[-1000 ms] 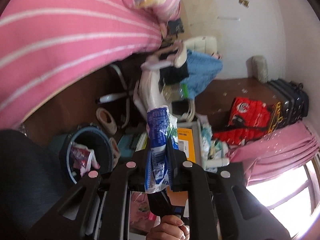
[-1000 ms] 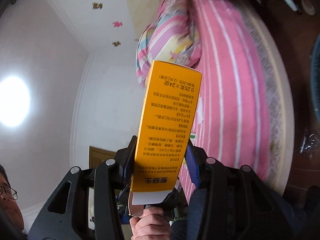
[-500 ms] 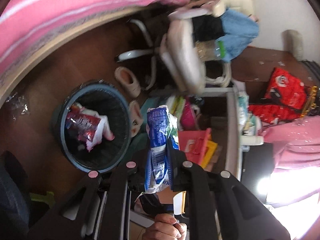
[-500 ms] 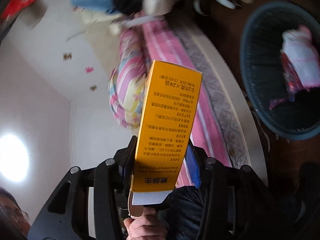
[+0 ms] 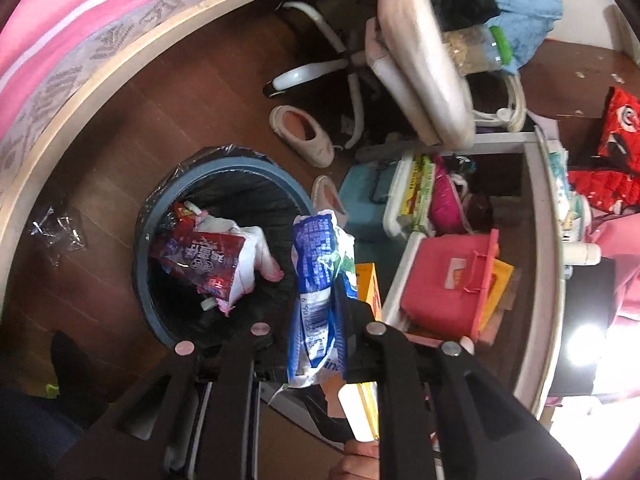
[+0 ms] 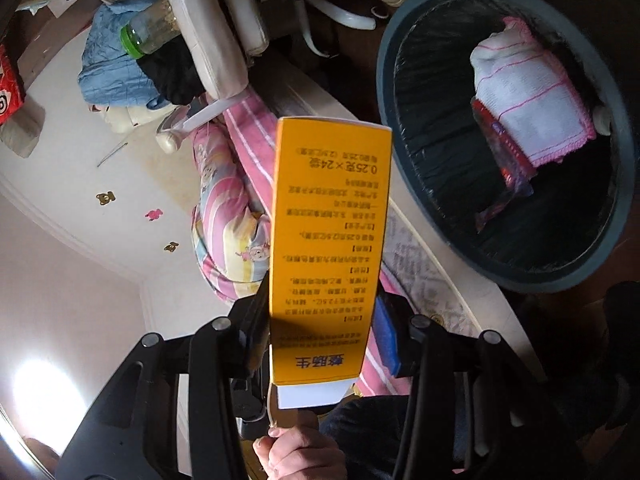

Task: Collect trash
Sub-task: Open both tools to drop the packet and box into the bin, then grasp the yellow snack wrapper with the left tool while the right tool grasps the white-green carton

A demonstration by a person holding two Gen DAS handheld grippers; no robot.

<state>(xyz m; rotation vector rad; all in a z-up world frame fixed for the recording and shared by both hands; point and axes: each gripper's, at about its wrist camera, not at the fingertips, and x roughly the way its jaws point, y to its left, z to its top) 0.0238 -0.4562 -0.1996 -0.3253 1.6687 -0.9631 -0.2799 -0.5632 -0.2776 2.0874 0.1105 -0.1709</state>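
Observation:
My left gripper (image 5: 316, 332) is shut on a crumpled blue and white wrapper (image 5: 318, 276), held above the right rim of a dark blue trash bin (image 5: 140, 264) lined with a black bag. The bin holds a red snack packet (image 5: 200, 260) and a white and pink cloth (image 5: 256, 252). My right gripper (image 6: 320, 320) is shut on a tall orange box (image 6: 328, 240) with black print, held left of the same bin (image 6: 404, 40). The cloth (image 6: 528, 100) and red packet (image 6: 500, 148) show inside the bin. The orange box also shows in the left wrist view (image 5: 368, 284).
A pink striped bed (image 5: 60, 20) runs along the far side. A white swivel chair (image 5: 420, 64) with a green-capped bottle (image 5: 476, 48) stands beyond the bin. Slippers (image 5: 304, 132), a pink case (image 5: 448, 280) and a teal box (image 5: 364, 200) crowd the floor on the right.
Both grippers have swung down toward the trash bin, which now looms larger in both views. Each still holds its item.

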